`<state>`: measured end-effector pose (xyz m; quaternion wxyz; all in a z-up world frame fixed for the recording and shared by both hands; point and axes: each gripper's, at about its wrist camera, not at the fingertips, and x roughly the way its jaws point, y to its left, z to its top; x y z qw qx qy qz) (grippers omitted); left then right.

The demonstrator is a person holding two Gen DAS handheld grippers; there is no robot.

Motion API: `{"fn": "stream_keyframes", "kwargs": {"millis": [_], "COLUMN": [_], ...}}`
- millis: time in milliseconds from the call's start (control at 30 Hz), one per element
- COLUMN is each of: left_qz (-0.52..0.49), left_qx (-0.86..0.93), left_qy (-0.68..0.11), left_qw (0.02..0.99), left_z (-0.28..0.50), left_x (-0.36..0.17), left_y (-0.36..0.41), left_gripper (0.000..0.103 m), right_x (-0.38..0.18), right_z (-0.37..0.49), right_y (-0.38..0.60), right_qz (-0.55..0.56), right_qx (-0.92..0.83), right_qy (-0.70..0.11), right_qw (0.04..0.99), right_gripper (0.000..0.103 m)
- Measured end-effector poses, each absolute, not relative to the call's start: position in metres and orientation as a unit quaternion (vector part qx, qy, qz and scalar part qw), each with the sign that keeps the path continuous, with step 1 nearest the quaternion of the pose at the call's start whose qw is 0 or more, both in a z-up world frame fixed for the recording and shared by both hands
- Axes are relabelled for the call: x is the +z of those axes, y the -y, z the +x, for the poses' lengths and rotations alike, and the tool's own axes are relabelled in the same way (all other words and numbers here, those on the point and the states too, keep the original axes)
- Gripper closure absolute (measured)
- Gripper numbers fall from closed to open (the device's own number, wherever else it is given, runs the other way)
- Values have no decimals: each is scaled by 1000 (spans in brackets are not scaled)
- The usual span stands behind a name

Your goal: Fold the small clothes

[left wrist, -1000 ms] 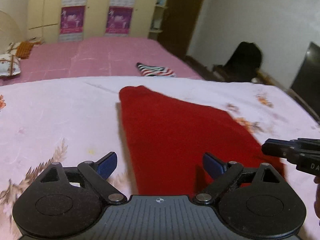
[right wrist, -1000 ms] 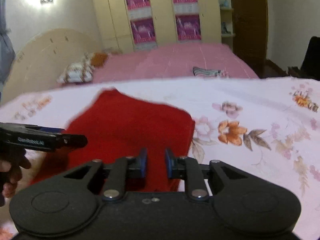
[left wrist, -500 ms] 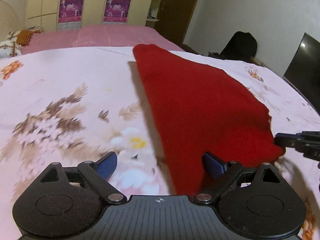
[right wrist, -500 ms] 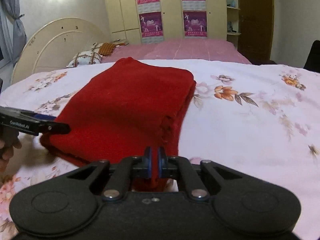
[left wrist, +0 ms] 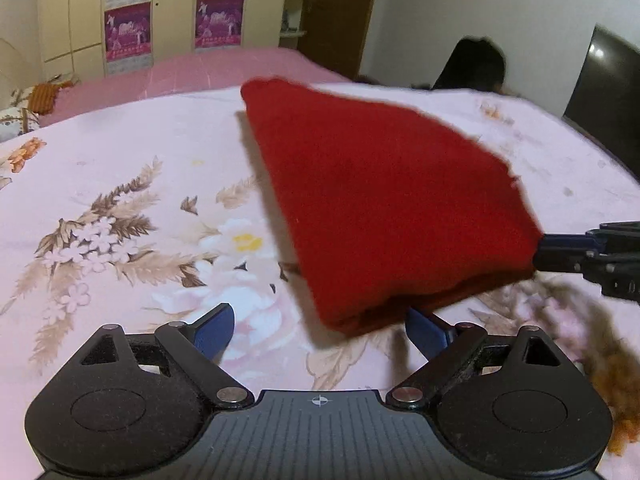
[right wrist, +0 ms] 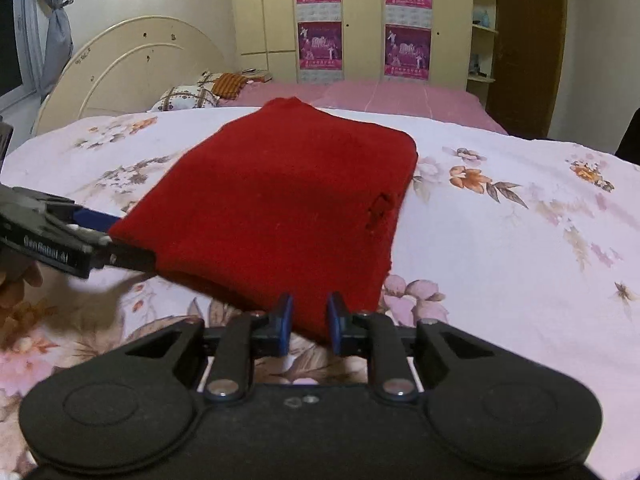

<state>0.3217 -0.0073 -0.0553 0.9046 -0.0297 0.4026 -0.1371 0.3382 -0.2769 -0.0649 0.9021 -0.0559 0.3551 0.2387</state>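
A folded red garment (left wrist: 384,200) lies on the floral bedsheet (left wrist: 120,208), its near edge lifted off the sheet. In the left wrist view my left gripper (left wrist: 320,332) is open, its right finger under the garment's near corner. My right gripper (right wrist: 308,322) has its jaws slightly apart around the garment's (right wrist: 280,208) near right corner. The right gripper's fingers show in the left wrist view (left wrist: 580,252) at the garment's right edge. The left gripper shows in the right wrist view (right wrist: 92,236) at the garment's left edge.
A pink bed (right wrist: 380,96) with pillows (right wrist: 188,98) and a curved headboard (right wrist: 132,64) stands behind. Wardrobes with posters (right wrist: 360,20) line the far wall. A dark chair (left wrist: 476,64) and a black screen (left wrist: 608,92) stand to the right in the left wrist view.
Both grippers moved in to the garment's near edge, which has lifted off the sheet. The right gripper closed half a second ago and has now parted a little.
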Motion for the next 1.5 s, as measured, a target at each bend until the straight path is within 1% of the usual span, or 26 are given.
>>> {"fn": "stream_keyframes", "kwargs": {"millis": [33, 67, 133, 200, 267, 367, 433, 667, 967, 1133, 1200, 1233, 1333, 1367, 1433, 1467, 1500], "left_qz": [-50, -73, -115, -140, -160, -165, -160, -155, -158, -212, -249, -278, -325, -335, -350, -349, -348], "left_qx": [-143, -147, -158, -161, -155, -141, -134, -132, -148, -184, -197, -206, -223, -227, -233, -235, -239], "left_qy": [-392, -380, -367, -372, -382, -394, -403, -414, -415, -414, -427, -434, -447, -449, -459, -461, -460], "left_qw": [907, 910, 909, 904, 897, 893, 891, 887, 884, 866, 847, 832, 803, 797, 783, 781, 782], "left_z": [320, 321, 329, 345, 361, 376, 382, 392, 401, 417, 427, 432, 443, 444, 449, 451, 452], "left_x": [-50, -44, -34, -30, -29, -31, -34, -47, -50, -51, -58, -63, -77, -81, -90, -93, -93], "left_y": [0, -8, -19, -25, -29, -31, -29, -25, -24, -31, -36, -40, -46, -47, -46, -44, -44], "left_gripper": [10, 10, 10, 10, 10, 10, 10, 10, 10, 11, 11, 11, 11, 17, 22, 23, 24], "right_x": [-58, -51, -44, -40, -41, -46, -50, -63, -80, -85, -92, -96, -107, -110, -116, -117, -116], "right_z": [338, 340, 349, 366, 384, 407, 413, 426, 441, 453, 463, 467, 478, 479, 481, 481, 482], "right_y": [282, 290, 307, 322, 333, 344, 346, 336, 343, 356, 365, 368, 370, 369, 367, 365, 365], "right_qz": [-33, -6, 48, 107, 163, 220, 232, 222, 263, 310, 354, 367, 381, 382, 377, 371, 368], "right_qx": [239, 234, 222, 215, 214, 217, 208, 209, 209, 212, 214, 215, 223, 227, 237, 240, 243], "right_qy": [-349, -344, -338, -346, -356, -361, -364, -377, -399, -401, -410, -418, -441, -447, -458, -460, -460], "right_qw": [905, 909, 913, 907, 895, 880, 878, 875, 853, 836, 813, 803, 781, 776, 769, 770, 771], "right_gripper": [77, 66, 53, 52, 46, 44, 44, 43, 43, 43, 39, 35, 35, 36, 37, 41, 41]}}
